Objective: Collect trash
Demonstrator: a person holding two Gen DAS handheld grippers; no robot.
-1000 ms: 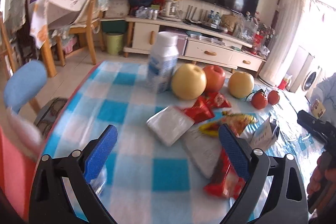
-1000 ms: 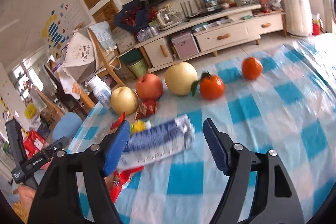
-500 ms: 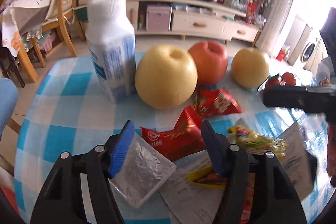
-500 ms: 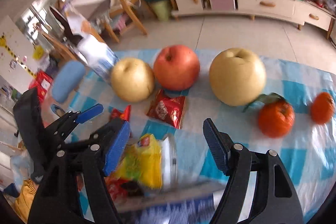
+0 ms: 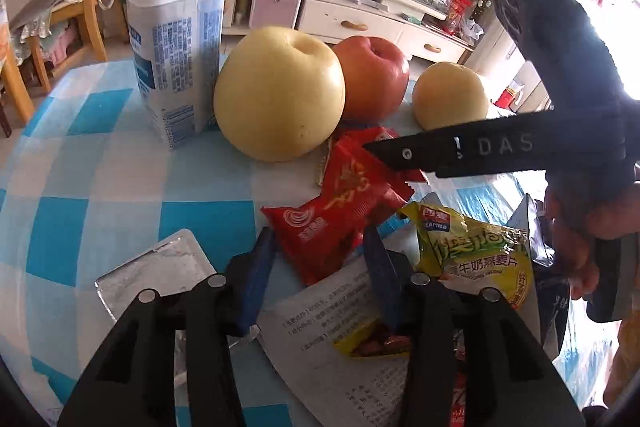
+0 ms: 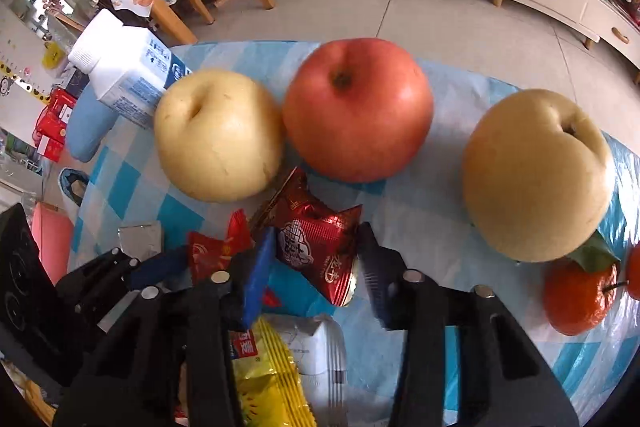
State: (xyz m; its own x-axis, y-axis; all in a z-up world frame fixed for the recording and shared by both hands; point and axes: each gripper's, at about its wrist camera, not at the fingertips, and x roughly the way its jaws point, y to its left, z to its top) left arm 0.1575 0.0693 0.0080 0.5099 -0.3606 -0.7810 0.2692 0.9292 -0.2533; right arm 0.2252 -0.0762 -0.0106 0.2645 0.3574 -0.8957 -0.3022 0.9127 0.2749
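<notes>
Snack wrappers lie on a blue-checked tablecloth. My left gripper is open, its fingers either side of a bright red wrapper, touching neither side visibly. My right gripper is open around a dark red wrapper, which lies in front of the fruit. A yellow-green snack bag lies right of the left gripper and shows in the right wrist view. A silver foil packet and a printed paper sheet lie beneath the left gripper.
A white milk bottle stands at the back left. Two yellow pears and a red apple sit behind the wrappers. Oranges lie at the right. The right gripper's body crosses the left view.
Both grippers have moved forward and down to the wrappers. Each now has its jaws narrowed around a red wrapper, and the fruit looms much larger.
</notes>
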